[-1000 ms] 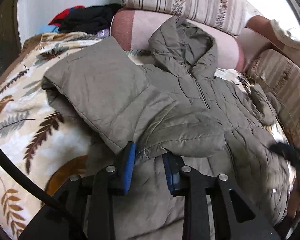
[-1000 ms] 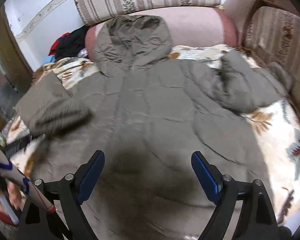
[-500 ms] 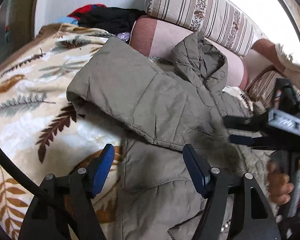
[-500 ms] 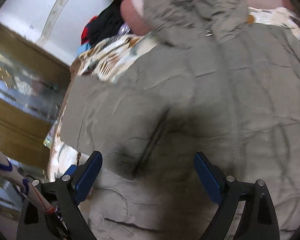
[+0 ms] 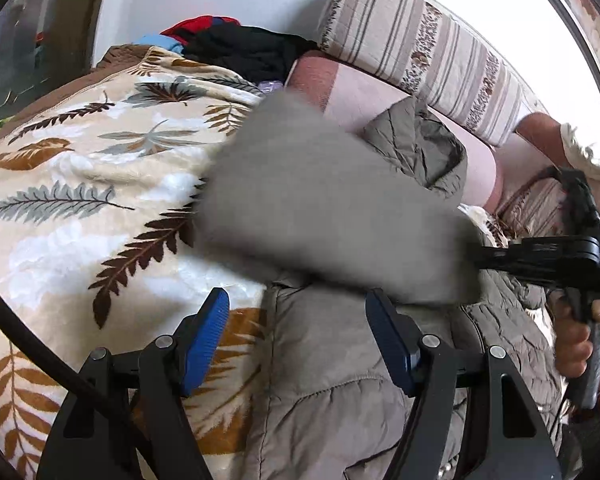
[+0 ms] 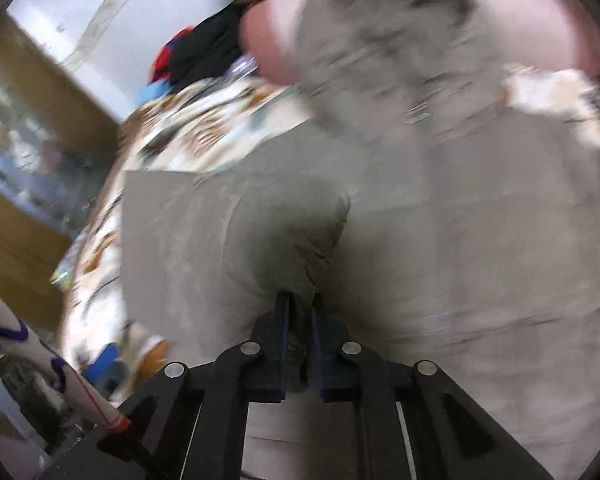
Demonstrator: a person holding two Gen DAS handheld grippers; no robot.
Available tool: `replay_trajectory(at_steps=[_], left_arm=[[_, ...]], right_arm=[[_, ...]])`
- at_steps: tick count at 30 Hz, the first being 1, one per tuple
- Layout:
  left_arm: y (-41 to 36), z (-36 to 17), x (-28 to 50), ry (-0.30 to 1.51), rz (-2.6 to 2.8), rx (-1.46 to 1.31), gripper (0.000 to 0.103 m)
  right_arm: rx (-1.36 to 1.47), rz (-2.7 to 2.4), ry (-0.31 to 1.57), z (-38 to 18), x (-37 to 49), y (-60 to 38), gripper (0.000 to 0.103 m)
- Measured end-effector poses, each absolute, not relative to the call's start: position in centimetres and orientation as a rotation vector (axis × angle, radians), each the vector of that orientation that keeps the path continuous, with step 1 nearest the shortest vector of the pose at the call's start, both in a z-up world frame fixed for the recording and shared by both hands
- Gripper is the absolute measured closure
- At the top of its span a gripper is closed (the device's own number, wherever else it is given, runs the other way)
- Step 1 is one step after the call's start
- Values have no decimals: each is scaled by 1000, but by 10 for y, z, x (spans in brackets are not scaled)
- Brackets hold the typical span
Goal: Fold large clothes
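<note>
An olive quilted hooded jacket (image 5: 332, 380) lies spread on the bed, its hood (image 5: 420, 144) against the pink bolster. My left gripper (image 5: 298, 336) stands open over the jacket's left edge, with nothing pinched between its blue pads. The jacket's left sleeve (image 5: 320, 208) is lifted and blurred, stretched to the right. There my right gripper (image 5: 480, 256) grips its end. In the right wrist view the right gripper (image 6: 300, 312) is shut on a bunch of that sleeve (image 6: 228, 240), with the jacket body (image 6: 480, 240) beyond it.
A leaf-print blanket (image 5: 80, 200) covers the bed on the left. A pile of dark and red clothes (image 5: 240, 48) sits at the back corner beside a striped cushion (image 5: 420, 52) and the pink bolster (image 5: 352, 92). A person's hand (image 5: 576, 336) holds the right gripper's handle.
My left gripper let go of the sleeve cuff and opened. The right gripper swung over to the left sleeve, shut on it and lifted it to the right.
</note>
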State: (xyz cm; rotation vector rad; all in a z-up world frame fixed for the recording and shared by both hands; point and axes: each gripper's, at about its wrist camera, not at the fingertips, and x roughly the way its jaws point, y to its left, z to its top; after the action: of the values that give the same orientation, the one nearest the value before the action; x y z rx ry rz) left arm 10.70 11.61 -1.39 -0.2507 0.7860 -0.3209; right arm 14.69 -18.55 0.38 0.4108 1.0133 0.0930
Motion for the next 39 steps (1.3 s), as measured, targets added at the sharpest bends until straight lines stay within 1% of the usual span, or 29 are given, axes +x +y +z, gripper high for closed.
replay_trajectory(at_steps=[3,6,10,15,17,18,20,22,23,24,25,26,27,28,31,33,34,38,39], left_arm=[[115,-20,111,812,-303,-245,33],[112,-28,116,846,-291,-240,33],[107,-39,121,890,-280,-225,33],[102,-52,127,938,-273,-214,33],[101,-54,128,945,-270,-213,33],[100,-54,129,945,-266,-207,33],[97,-54,128,941,-254,-189,33],[94,-50,124,925,-234,-164,33],[92,-47,119,912,-220,-150,33],[90,-43,116,902,-208,-138,33],[87,-37,110,890,-192,-120,33],[84,-32,105,882,-178,-105,33],[79,-26,97,874,-165,-90,33],[75,-18,89,868,-159,-80,33],[62,1,65,851,-156,-72,33],[54,10,48,847,-169,-106,26],[49,13,40,841,-171,-119,25],[24,15,20,828,-161,-56,25],[18,17,17,830,-164,-40,25]], right_arm=[[371,-74,975,20,139,-240,94],[339,-226,965,22,140,-287,95],[287,-359,1005,0,149,-319,95],[325,-390,1057,-34,156,-340,95],[335,-384,1058,-46,161,-342,93],[335,-380,1058,-51,163,-343,89],[340,-377,1056,-55,166,-344,87],[320,-393,1048,-53,163,-346,71],[308,-392,1038,-49,159,-345,69],[302,-379,1016,-40,152,-345,64],[306,-362,991,-32,144,-347,56],[312,-347,960,-22,133,-348,51],[315,-337,928,-12,120,-349,40],[313,-333,904,-5,111,-350,33],[289,-329,812,23,65,-370,27],[264,-364,784,32,38,-393,23],[263,-388,784,34,26,-408,22],[334,-541,801,31,-18,-485,22],[368,-566,803,28,-26,-505,25]])
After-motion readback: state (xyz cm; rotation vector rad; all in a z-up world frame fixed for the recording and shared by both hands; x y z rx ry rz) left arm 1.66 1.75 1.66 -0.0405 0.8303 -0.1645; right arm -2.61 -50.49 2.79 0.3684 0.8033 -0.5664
